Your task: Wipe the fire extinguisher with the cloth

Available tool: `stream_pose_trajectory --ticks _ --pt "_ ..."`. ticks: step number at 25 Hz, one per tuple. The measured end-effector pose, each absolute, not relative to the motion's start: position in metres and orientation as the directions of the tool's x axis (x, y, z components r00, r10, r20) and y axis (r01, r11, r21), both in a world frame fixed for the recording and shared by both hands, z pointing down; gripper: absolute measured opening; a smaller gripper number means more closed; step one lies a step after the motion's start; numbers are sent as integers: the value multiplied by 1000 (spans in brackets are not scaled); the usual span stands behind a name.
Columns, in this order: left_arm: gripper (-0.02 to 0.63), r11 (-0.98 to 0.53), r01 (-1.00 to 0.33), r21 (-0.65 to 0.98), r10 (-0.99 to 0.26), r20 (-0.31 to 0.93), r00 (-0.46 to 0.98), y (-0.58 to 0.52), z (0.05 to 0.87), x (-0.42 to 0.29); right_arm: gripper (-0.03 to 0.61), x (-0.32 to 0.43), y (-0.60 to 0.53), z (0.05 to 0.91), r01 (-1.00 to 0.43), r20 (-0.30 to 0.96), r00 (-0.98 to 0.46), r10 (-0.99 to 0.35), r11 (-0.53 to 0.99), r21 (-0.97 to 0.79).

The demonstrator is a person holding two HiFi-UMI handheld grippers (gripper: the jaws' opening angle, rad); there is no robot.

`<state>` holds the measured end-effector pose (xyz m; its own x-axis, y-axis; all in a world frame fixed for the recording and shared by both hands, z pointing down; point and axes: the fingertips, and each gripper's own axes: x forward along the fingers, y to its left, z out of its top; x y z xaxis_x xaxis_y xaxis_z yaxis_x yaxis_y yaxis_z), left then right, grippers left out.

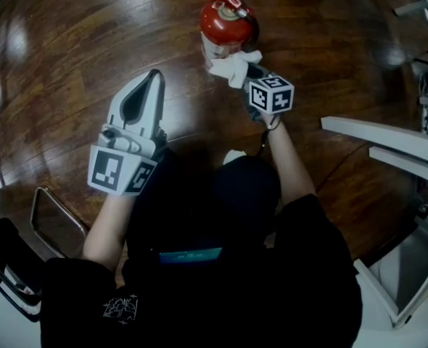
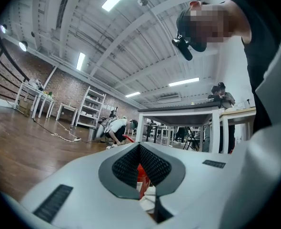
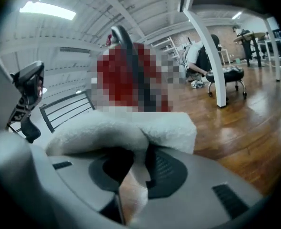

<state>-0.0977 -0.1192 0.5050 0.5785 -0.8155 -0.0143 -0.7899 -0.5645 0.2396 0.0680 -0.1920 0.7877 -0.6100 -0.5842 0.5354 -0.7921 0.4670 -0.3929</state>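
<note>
A red fire extinguisher (image 1: 227, 22) stands on the wooden floor at the top middle of the head view. A white cloth (image 1: 233, 67) is pressed against its near side, with my right gripper (image 1: 244, 71) shut on it. In the right gripper view the cloth (image 3: 121, 128) drapes over the jaws and the extinguisher (image 3: 126, 75) rises just behind it. My left gripper (image 1: 154, 76) is shut on nothing, to the left of the extinguisher and clear of it. Past its tips (image 2: 139, 146) a sliver of the extinguisher (image 2: 141, 173) and the cloth (image 2: 149, 193) shows.
A metal chair frame (image 1: 54, 220) stands at the lower left and white table rails (image 1: 388, 133) at the right. Farther off are a white table (image 2: 178, 113), a crouching person (image 2: 113, 128), a stool (image 3: 226, 75) and a white post (image 3: 209, 56).
</note>
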Motion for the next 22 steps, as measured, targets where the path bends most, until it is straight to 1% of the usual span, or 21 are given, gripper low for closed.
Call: stream_pose_trajectory --ticks 4,7,9,13,17,19,22 --pt "3 -556 -797 235 -821 -5 571 -119 507 -101 98 64 -189 830 -811 614 -580 -535 452 -372" --pt "3 -556 -798 232 -822 -10 569 -120 505 -101 98 64 -188 828 -809 611 -582 -537 458 -368" --pt "3 -556 -797 235 -821 -10 571 -120 505 -99 98 65 -182 815 -798 582 -599 -549 471 -377" --pt "3 -566 -787 244 -813 -11 582 -123 507 -97 98 78 -170 748 -761 455 -649 -610 517 -392" --pt "3 -575 -777 256 -807 -20 590 -124 509 -92 98 111 -168 660 -759 353 -651 -672 566 -321" --pt "3 -578 -773 261 -804 -23 594 -124 510 -91 98 129 -175 624 -773 343 -634 -693 583 -251" --pt "3 -579 -771 266 -803 -22 595 -123 511 -91 98 143 -194 590 -782 379 -595 -709 619 -69"
